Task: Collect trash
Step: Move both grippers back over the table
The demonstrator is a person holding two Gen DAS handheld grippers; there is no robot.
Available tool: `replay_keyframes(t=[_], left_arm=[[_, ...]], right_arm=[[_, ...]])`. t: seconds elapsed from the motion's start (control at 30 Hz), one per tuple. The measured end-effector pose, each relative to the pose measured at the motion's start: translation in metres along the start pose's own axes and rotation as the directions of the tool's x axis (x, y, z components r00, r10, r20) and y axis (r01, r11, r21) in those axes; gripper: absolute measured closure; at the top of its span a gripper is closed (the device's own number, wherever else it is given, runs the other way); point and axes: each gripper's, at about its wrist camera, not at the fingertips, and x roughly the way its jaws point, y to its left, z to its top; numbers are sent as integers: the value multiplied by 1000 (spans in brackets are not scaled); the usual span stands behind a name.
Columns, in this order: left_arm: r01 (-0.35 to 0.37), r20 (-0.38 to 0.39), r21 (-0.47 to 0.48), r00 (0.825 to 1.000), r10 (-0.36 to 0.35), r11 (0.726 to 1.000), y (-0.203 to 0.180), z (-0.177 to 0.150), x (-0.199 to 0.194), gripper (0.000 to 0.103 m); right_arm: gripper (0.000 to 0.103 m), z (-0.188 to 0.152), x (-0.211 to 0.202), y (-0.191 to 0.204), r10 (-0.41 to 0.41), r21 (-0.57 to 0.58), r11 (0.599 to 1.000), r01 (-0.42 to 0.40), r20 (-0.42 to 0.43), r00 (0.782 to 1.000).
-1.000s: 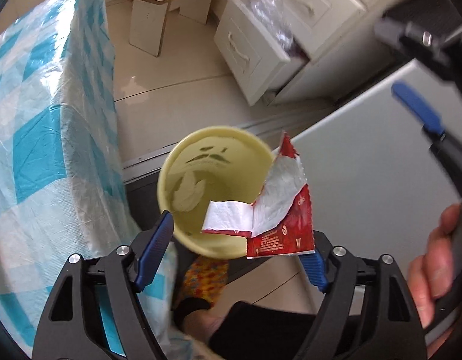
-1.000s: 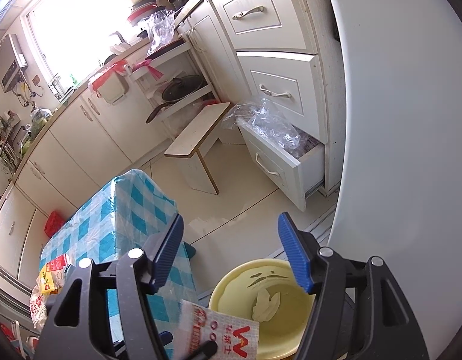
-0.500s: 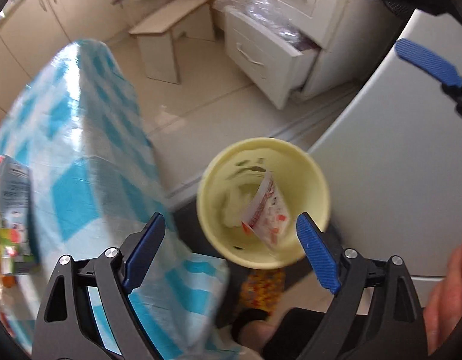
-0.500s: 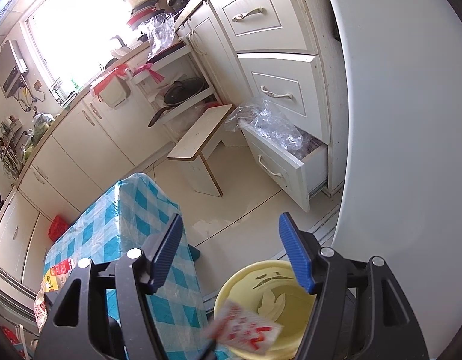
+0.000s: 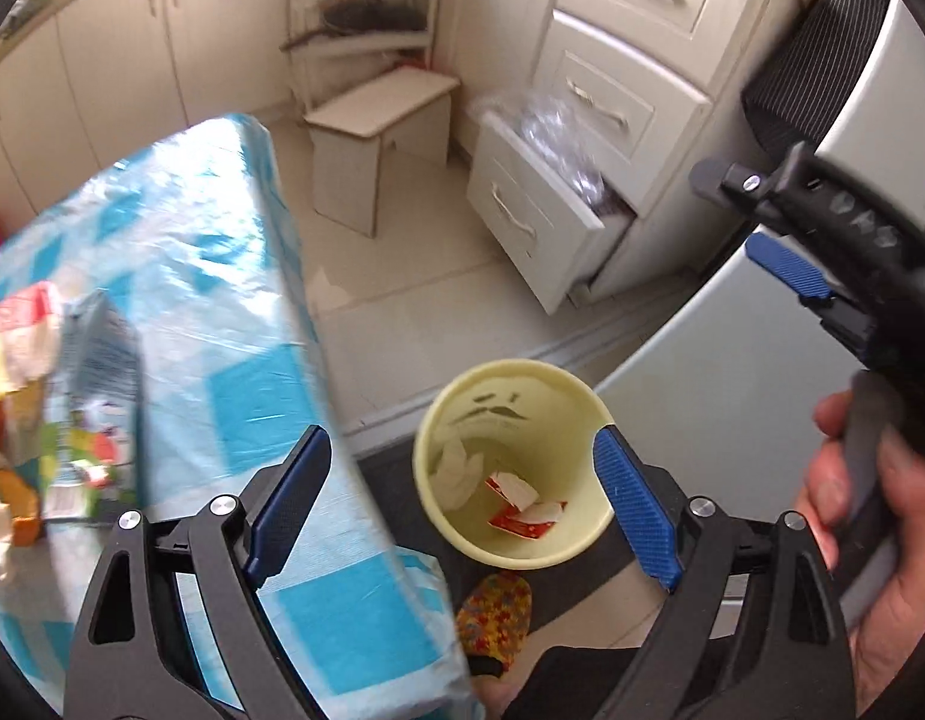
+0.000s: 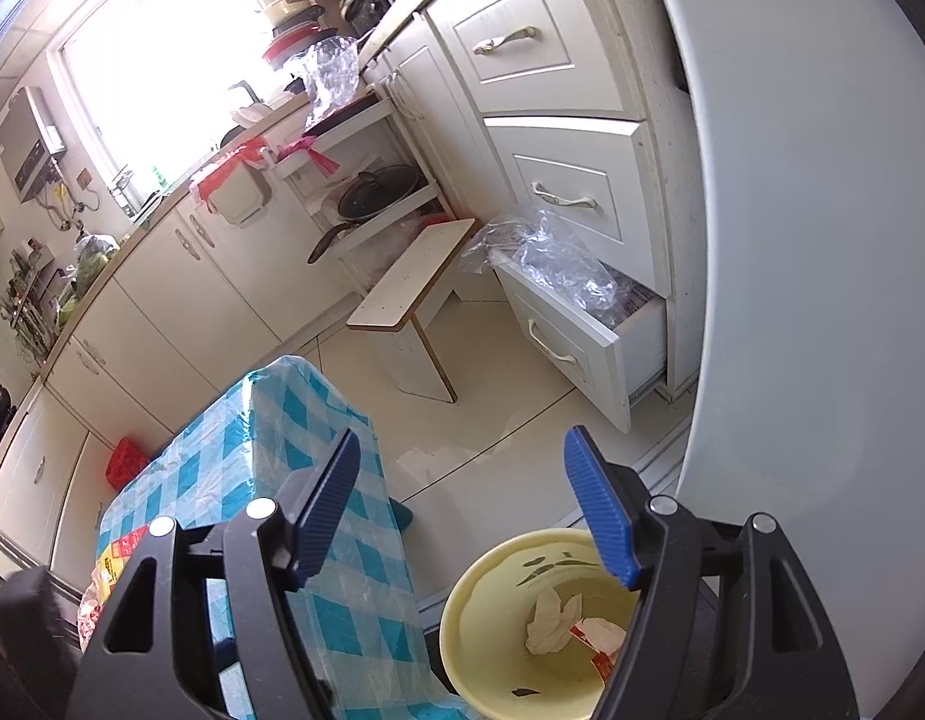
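Yellow bin (image 5: 573, 549) mouth open from above, flanked close by checked-cloth bench (image 5: 222, 324) on one side, grey fridge door (image 6: 822, 300) on other. Floor (image 5: 420, 312) beyond clear up to wooden stool (image 5: 378, 138) and pulled-out drawer (image 5: 534, 210) stuffed with plastic bags.

You will find the pale yellow plastic bin (image 5: 510, 546) smooth and matt inside; it holds a glossy red-and-white foil wrapper (image 5: 525, 510) and crumpled white tissue paper (image 6: 549, 621). The worktop carries a blue-and-white checked plastic cover (image 5: 246, 312), shiny and wrinkled. The left gripper (image 5: 462, 516) has a matt black plastic frame, bright metal screws and ribbed blue rubber-like pads (image 5: 633, 510). Note the glossy cream floor tiles (image 6: 498, 438), the crinkled clear plastic film (image 6: 558, 264) in the painted white drawer (image 6: 582, 348), and the satin grey appliance door (image 6: 822, 300).
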Motion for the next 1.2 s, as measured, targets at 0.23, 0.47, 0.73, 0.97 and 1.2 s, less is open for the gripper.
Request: replay_keyframes(t=[0.23, 0.47, 0.73, 0.97, 1.2], left_arm=[[-69, 135, -88, 988, 81, 994, 56, -21, -65, 13], [-108, 192, -238, 969, 155, 965, 129, -38, -108, 13], [-148, 222, -377, 944, 245, 914, 204, -60, -142, 13], [-184, 220, -460, 924, 313, 869, 255, -77, -161, 13], [-214, 226, -442, 913, 339, 871, 272, -75, -166, 13]], right_arm=[[32, -4, 3, 31, 26, -65, 998, -26, 2, 1000], [30, -17, 9, 76, 62, -184, 981, -64, -14, 998], [30, -29, 19, 111, 88, -251, 963, -97, -48, 995], [29, -43, 26, 133, 107, -294, 947, -130, -94, 990], [29, -63, 34, 165, 135, -353, 917, -185, -161, 978]])
